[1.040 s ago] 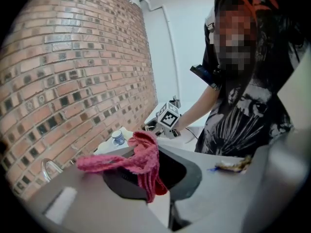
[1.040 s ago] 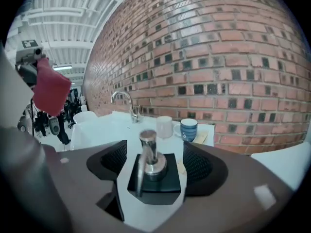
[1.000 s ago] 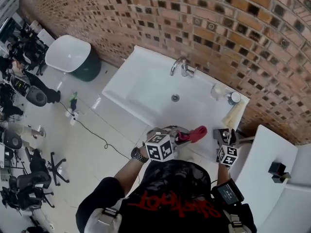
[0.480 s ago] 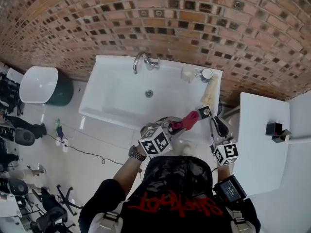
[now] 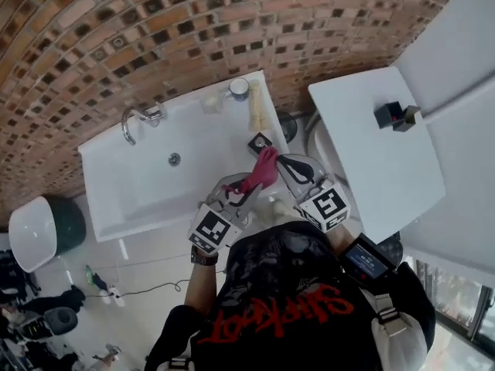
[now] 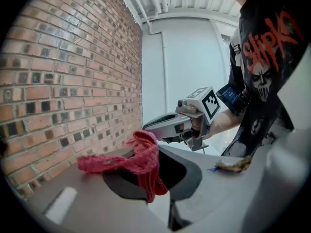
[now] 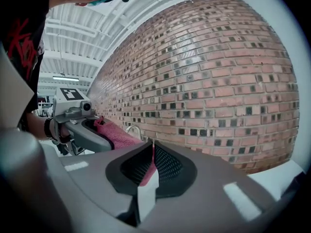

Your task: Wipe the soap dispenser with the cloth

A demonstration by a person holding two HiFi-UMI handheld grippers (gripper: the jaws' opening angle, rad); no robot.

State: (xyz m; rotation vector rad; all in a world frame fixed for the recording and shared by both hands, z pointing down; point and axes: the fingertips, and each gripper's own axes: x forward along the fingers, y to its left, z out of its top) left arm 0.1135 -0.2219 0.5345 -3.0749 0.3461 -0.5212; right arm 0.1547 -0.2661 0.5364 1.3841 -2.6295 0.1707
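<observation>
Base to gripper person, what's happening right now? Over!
Left hand-held gripper shut on the red cloth. Right hand-held gripper just closed on it too. Cloth up in the air by the sink, wiping nothing. Nothing blocking them.

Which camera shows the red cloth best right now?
The left gripper view: the red cloth fills the foreground, its folds clear. The head view shows it small from above. The right gripper view shows only a strip pinched in the right gripper, whose jaws have just closed.
</observation>
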